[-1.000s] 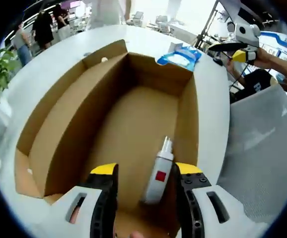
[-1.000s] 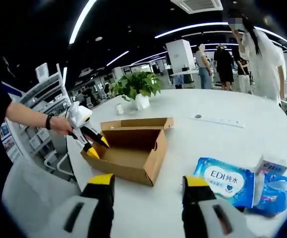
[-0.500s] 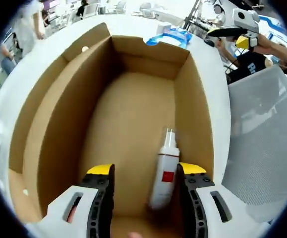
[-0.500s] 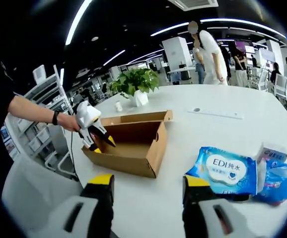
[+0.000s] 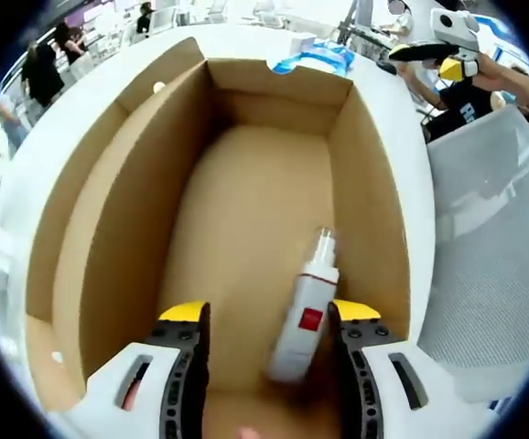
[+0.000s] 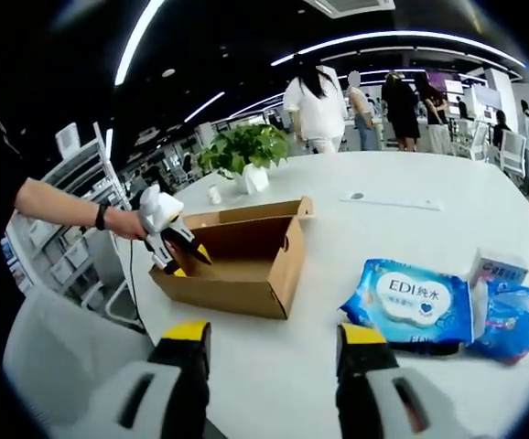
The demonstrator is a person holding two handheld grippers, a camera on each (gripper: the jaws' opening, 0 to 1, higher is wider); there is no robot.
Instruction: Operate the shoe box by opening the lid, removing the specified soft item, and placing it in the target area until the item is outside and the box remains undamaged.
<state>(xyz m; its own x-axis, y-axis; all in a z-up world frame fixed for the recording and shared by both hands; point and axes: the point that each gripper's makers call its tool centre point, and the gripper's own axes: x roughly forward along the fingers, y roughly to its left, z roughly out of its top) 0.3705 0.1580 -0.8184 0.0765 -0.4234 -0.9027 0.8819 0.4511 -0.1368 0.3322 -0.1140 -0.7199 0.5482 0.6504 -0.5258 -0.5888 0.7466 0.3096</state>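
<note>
Left gripper (image 5: pixel 266 320) spread inside open shoe box (image 5: pixel 118 210), white spray bottle (image 5: pixel 307 311) by its 3 o'clock jaw, right gripper (image 6: pixel 270 340) spread above white table (image 6: pixel 411 219), wipes pack (image 6: pixel 411 302) at 2 o'clock

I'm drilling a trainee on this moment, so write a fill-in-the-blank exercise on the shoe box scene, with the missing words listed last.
1. The white bottle lies inside the cardboard ____.
2. The label on the bottle is coloured ____.
3. The left gripper reaches into the shoe box with its jaws ____.
4. On the white table, the blue wipes pack lies ____ the box.

Missing words: box; red; open; outside
</note>
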